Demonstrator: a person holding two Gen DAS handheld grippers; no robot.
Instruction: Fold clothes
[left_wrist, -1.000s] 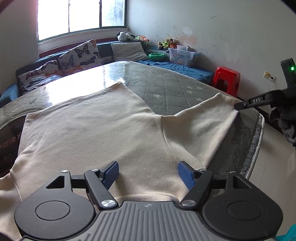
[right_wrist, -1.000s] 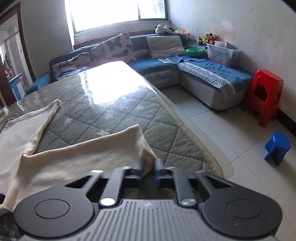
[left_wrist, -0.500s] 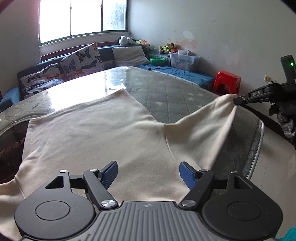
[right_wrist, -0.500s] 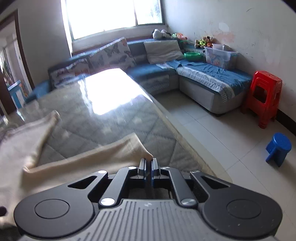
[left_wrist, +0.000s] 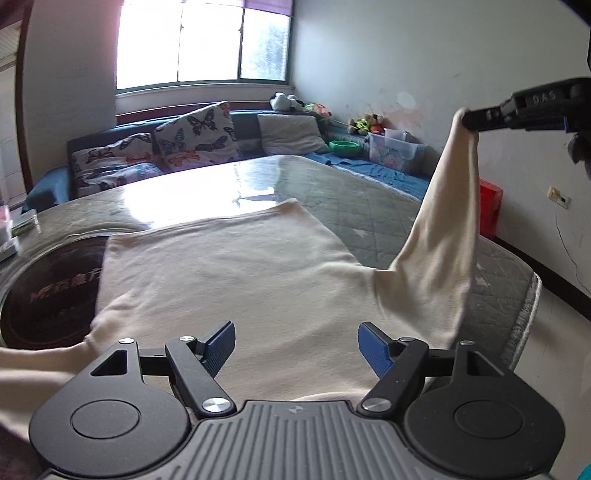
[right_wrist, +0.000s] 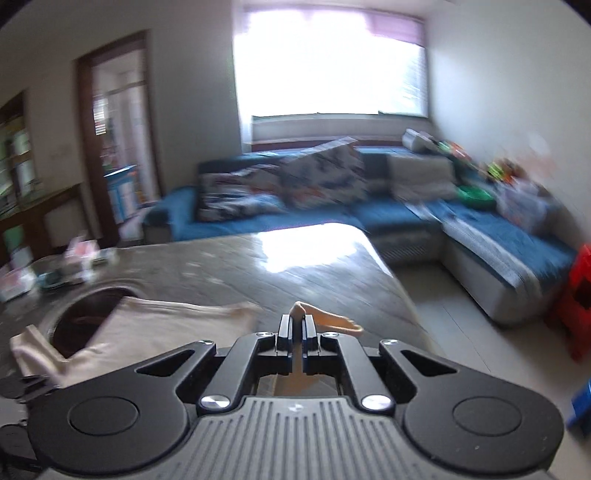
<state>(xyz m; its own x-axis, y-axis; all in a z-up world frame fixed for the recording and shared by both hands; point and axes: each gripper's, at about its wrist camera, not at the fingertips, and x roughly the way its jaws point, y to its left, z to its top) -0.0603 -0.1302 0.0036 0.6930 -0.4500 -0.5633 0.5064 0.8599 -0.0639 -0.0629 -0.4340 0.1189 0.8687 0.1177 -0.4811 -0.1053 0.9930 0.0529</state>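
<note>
right gripper (right_wrist: 296, 325) pinching sleeve (left_wrist: 439, 236) up high | left gripper (left_wrist: 296, 345) wide open over shirt (left_wrist: 229, 266) | table (left_wrist: 369, 199)

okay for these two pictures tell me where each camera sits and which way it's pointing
Left wrist: on the left tongs, open, angled down over the cream garment on the table; right tongs visible holding up a sleeve.
Right wrist: on the right tongs, shut on the sleeve, facing the sofa and window.
Shared: garment, table, sofa, window.
</note>
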